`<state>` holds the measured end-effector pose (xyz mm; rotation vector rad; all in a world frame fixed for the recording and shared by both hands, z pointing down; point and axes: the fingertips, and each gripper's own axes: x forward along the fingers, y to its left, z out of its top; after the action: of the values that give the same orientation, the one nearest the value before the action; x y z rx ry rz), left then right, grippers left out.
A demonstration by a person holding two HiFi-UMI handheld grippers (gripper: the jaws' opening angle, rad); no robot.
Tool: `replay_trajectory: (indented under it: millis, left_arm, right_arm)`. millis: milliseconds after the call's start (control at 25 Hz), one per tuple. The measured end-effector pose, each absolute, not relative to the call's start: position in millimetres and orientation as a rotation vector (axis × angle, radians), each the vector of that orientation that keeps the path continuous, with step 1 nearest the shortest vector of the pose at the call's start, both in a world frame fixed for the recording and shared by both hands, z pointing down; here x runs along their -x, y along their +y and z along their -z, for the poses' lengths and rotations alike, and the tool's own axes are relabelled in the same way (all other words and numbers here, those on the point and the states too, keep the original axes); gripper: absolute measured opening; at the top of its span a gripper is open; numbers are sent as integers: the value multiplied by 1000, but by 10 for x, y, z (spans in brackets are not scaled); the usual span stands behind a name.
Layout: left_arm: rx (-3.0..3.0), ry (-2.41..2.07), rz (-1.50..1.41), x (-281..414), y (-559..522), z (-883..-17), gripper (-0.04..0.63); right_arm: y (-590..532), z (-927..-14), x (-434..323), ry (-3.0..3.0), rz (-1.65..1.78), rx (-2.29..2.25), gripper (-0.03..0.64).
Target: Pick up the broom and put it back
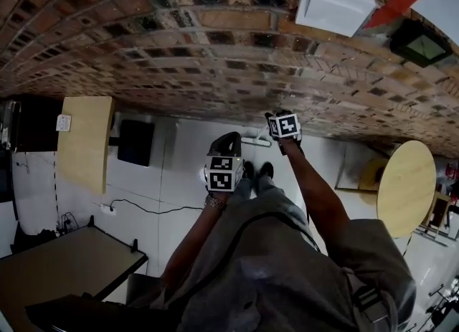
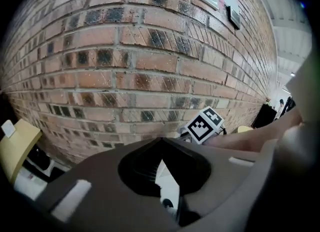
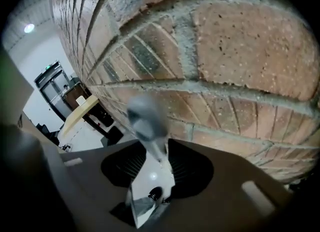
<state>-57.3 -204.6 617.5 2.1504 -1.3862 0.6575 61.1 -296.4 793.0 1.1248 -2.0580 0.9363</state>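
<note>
Brick wall [image 1: 179,51] over white floor [image 1: 188,176], right hand-held gripper [image 3: 161,148] clamped on grey broom handle [image 3: 143,116], left hand-held gripper [image 2: 162,142] closed, empty

Both arms extend forward toward the brick wall [image 1: 215,51]. The left arm [image 1: 190,244] holds the left gripper [image 2: 160,143] farther from the wall, jaw tips together with nothing between them. The right arm [image 1: 312,187] holds the right gripper [image 3: 159,148] nearer the wall, jaws closed on the broom [image 3: 145,121] handle.
</note>
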Motion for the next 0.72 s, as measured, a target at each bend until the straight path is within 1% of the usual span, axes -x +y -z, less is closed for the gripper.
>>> replay_trajectory:
  millis: [80,120,240,400,440,480,640,720]
  left_arm:
    - [-2142,-1386,-668,571,-1904,-6219,-2]
    - [-2141,-1386,-671,575,-1843,-6229,-2]
    - [-2161,-1387,-669,594,-1739,-6207,-2]
    - [-2206,-1368,-642,666,-1600,-6084,-2]
    - [-2219,-1358,-631,685,-1564,-6043,-2]
    - [-2236,-1349,-616,702,-1525,-6007,-2]
    - [-2304,-1286,-583,811,-1179,-5945,-2]
    - [-2327,-1248,-585,899,-929,-5970,-2]
  right_arm:
    - [-2921,-7929,-616,-2080,-971,-1139,196]
    - [-2893,-7930,-617,-2092,-982,-1145,213]
    - [-2827,-7919,-696,-2083,-984,-1194,236]
    - [-2460,-7706,-736,-2071,-1029,-1274,232]
    - [-2346,-7582,-708,-2087,-1048,-1299,218]
    - [-2230,-7431,-668,-2111,-1068,-1330,191]
    - [-1649,-6786,-323,-2215,-1147,-1449,57]
    - [-1299,-6619,-97,-2194,-1157,-1469,4]
